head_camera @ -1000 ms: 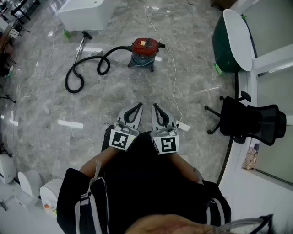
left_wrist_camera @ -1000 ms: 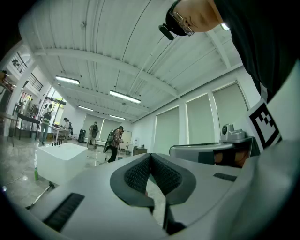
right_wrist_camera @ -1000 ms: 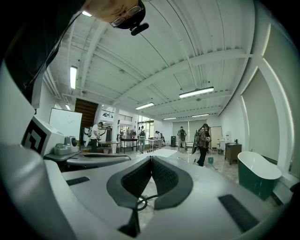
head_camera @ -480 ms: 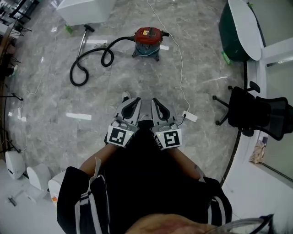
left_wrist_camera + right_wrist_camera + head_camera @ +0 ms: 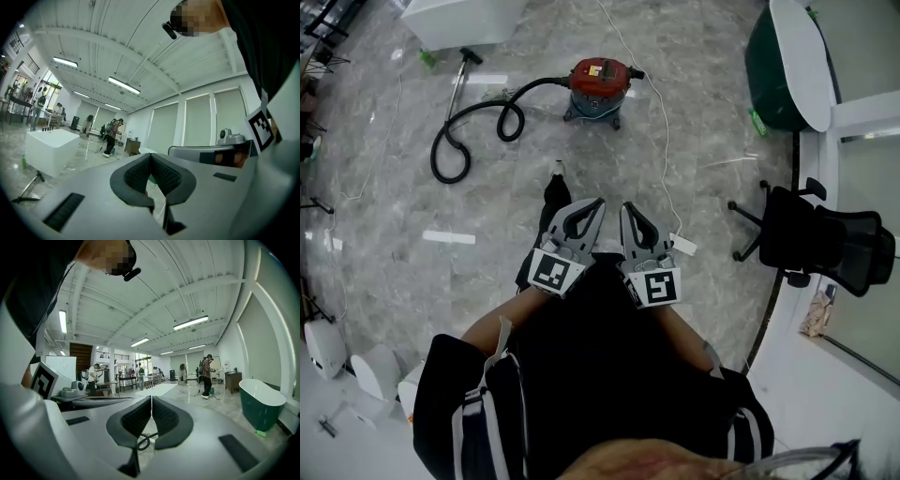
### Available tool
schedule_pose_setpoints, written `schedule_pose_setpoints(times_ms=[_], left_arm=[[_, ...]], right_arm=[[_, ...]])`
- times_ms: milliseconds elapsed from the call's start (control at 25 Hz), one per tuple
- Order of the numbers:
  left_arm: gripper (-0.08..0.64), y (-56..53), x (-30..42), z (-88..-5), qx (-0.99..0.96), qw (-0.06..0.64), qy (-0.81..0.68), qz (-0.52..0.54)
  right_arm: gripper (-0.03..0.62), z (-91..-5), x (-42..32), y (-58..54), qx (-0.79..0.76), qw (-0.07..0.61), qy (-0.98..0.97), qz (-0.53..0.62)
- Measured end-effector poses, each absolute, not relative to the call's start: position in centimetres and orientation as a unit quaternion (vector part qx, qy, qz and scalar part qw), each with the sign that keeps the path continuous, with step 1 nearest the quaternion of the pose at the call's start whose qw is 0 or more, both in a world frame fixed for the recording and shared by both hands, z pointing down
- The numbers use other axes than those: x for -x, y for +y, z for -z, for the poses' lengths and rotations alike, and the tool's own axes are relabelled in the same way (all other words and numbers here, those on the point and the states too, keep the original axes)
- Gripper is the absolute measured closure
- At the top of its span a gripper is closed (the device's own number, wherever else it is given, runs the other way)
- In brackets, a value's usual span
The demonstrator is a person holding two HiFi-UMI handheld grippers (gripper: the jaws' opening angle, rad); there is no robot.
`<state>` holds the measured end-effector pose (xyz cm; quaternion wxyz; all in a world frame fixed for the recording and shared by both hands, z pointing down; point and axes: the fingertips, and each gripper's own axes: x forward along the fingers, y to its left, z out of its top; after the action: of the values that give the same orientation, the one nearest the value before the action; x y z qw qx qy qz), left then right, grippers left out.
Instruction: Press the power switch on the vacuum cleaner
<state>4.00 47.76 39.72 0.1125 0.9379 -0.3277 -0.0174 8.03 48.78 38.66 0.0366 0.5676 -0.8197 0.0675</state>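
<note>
Red vacuum cleaner well ahead of left gripper and right gripper, both pressed together empty; switch indiscernible

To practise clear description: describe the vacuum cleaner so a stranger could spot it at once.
On the grey marble floor, look between the white block and the dark green tub. There stands the vacuum cleaner, a squat canister; only it has a red top and a looping black hose.
</note>
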Motion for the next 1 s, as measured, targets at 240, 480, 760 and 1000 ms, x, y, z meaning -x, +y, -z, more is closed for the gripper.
schedule_pose_setpoints(times_ms=[240, 480, 760, 1000], left_arm=[[0.541, 37.5, -4.9, -40.0, -0.940, 0.101, -0.324, 0.030], [0.541, 26.4, -2.8, -38.4, -0.927, 0.107, -0.355, 0.058], [0.541, 16.1, 1.2, -39.8, -0.909, 0.163, -0.381, 0.056], [0.541, 9.5, 3.0, -39.3, -0.911, 0.163, -0.375, 0.056]], right_arm=[[0.573, -38.7, -10.2, 37.0, -0.590, 0.073, -0.802, -0.057], [0.573, -39.4, -6.8, 26.4, -0.555, 0.117, -0.821, -0.071], [0.572, -38.9, -4.1, 16.1, -0.545, 0.163, -0.820, -0.060], [0.572, -37.7, -3.1, 10.9, -0.568, 0.166, -0.804, -0.050]])
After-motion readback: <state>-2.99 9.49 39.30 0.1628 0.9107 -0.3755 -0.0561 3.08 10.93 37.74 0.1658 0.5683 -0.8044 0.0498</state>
